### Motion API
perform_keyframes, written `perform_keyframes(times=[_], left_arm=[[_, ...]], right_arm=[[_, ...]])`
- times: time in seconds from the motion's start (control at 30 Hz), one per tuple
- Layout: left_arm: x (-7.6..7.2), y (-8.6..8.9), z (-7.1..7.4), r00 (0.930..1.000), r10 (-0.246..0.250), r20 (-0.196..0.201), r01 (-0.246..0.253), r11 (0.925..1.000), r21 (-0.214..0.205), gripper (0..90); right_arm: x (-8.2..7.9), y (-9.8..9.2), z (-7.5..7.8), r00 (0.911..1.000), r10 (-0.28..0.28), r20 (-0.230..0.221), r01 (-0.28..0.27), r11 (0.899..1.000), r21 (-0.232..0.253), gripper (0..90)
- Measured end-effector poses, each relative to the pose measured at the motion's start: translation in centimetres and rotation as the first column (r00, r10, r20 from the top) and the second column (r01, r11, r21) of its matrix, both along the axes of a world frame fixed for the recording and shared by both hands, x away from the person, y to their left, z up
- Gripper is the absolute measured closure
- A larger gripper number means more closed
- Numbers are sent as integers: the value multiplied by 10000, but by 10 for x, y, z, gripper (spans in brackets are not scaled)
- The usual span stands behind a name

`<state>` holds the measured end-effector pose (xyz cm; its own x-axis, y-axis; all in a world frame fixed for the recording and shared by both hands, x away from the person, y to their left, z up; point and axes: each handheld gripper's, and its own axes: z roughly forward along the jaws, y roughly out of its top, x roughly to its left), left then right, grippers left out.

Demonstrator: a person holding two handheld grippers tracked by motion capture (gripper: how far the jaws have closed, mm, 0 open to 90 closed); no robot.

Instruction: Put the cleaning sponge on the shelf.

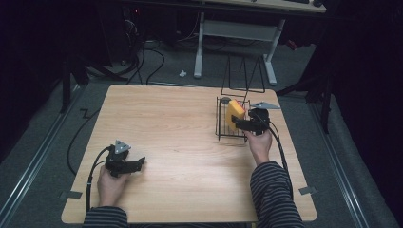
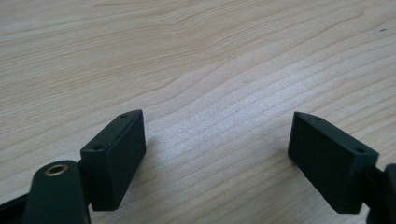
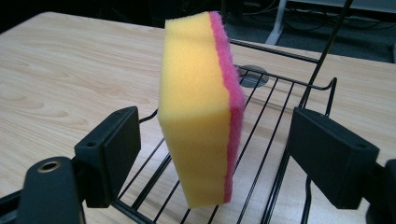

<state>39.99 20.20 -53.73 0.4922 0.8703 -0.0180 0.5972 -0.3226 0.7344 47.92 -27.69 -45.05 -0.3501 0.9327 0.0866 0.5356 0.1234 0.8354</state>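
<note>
- Right gripper [image 3: 212,154], jaws apart, straddles the upright yellow sponge [image 3: 201,107] in the wire rack [image 1: 223,130], touching neither side.
- Left gripper [image 1: 138,164], at seven o'clock on the table [image 1: 180,142], gapes over bare wood.

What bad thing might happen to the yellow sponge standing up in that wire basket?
The sponge stands on its edge, leaning, on the thin bars of the wire basket. The right gripper is open with gaps on both sides, so nothing holds the sponge and it could tip over. Pulling back, a jaw might brush it and knock it flat. The jaws also sit close to the basket's bars and could snag and drag it.
</note>
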Motion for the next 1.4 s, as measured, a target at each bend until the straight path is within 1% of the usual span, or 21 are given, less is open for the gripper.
perform_keyframes(times=[0.03,0.13,0.3,0.47,0.57,0.6,0.7,0.77,0.9,0.97,1.07,1.23,1.4], left_arm=[[0,0,0,10000,-3,-1,3,10000,2,196],[0,0,0,10000,-4,1,4,10000,2,196],[0,0,0,10000,-1,1,1,10000,-2,196],[0,0,0,10000,-1,1,1,10000,-3,196],[0,0,0,10000,0,0,0,10000,-3,196],[0,0,0,10000,-1,1,1,10000,-5,196],[0,0,0,10000,-1,0,1,10000,-4,196],[0,0,0,10000,2,3,-2,10000,-4,196],[0,0,0,10000,2,0,-2,10000,-5,196],[0,0,0,10000,3,-2,-3,10000,-12,196],[0,0,0,10000,0,-30,0,10000,-53,196],[0,0,0,10000,6,4,-6,10000,-5,196],[0,0,0,10000,6,3,-6,10000,-4,196]], right_arm=[[-1,-1,0,10000,37,76,-36,10000,-43,175],[-5,-2,1,9999,107,-10,-107,9999,-69,169],[-11,0,3,9994,331,117,-328,9992,-241,169],[-15,-2,6,9990,403,191,-400,9990,-178,172],[-21,-6,7,9986,288,453,-288,9996,-24,193],[-23,-8,8,9989,216,408,-219,9997,68,193],[-27,-14,10,9993,161,343,-162,9999,52,193],[-30,-16,13,9989,175,439,-177,9998,43,193],[-39,-19,20,9972,218,710,-232,9996,184,197],[-41,-20,22,9967,254,774,-274,9993,256,199],[-47,-21,25,9951,172,975,-204,9993,324,227],[-57,-26,27,9943,204,1043,-227,9995,208,230],[-67,-29,36,9916,344,1244,-363,9993,125,235]])
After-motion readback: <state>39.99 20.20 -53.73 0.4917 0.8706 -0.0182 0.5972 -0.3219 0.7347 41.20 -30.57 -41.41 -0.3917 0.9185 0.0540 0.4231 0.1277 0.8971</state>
